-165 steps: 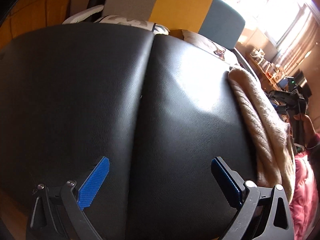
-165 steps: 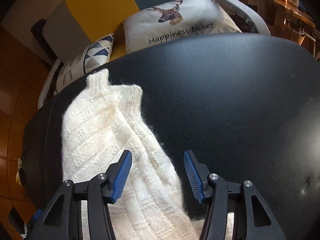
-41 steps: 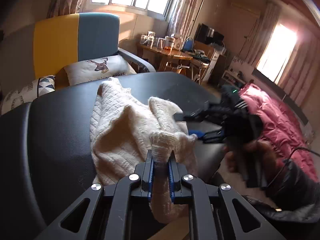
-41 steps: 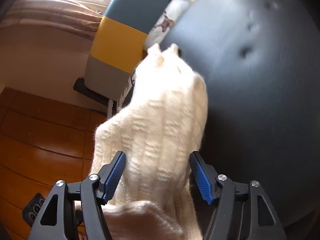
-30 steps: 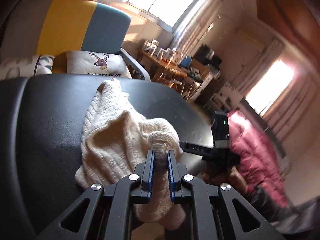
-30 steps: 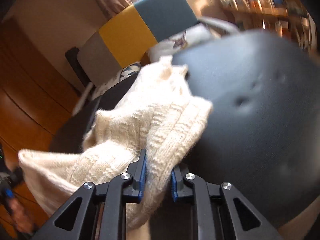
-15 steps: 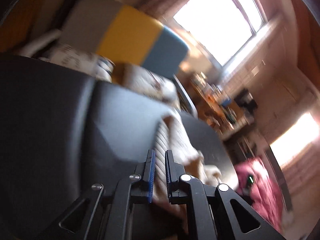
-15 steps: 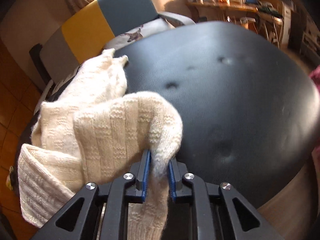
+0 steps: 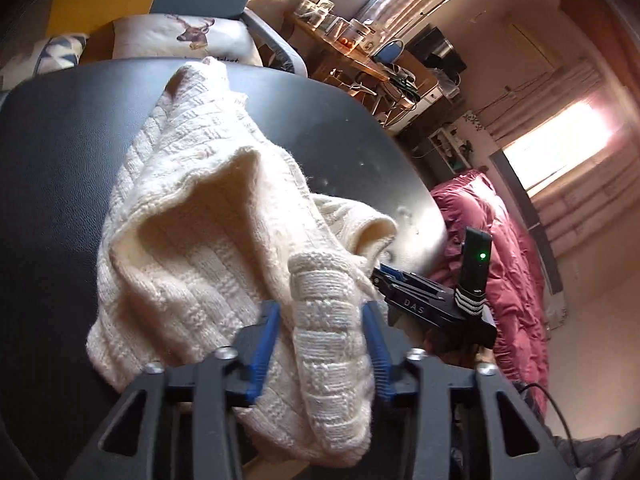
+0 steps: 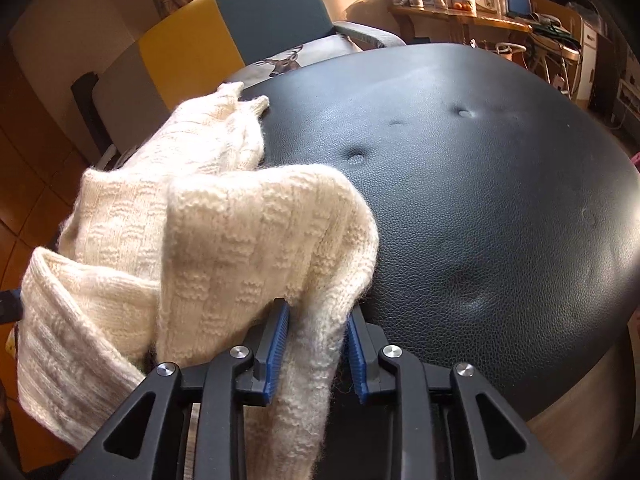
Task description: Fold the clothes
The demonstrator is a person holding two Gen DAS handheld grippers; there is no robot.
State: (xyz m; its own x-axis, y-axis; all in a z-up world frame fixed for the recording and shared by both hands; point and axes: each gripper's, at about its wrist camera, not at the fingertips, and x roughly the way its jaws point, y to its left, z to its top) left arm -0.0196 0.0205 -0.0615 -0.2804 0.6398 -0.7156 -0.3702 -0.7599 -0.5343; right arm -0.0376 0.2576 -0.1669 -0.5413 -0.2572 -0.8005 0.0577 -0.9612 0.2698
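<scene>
1. The cream sweater point(image 9: 208, 216) lies bunched on the black counter point(image 9: 56, 152), filling the frame's centre-left.
2. The left claw point(image 9: 320, 344) stands partly open, a sweater fold between its blue pads.
3. The right claw point(image 10: 316, 344), lower centre, is likewise parted around sweater fabric.

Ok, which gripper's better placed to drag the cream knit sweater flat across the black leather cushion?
Right, probably: right gripper straddles the cream knit sweater edge, bare black leather cushion straight ahead; left gripper faces bunched knit.
</scene>
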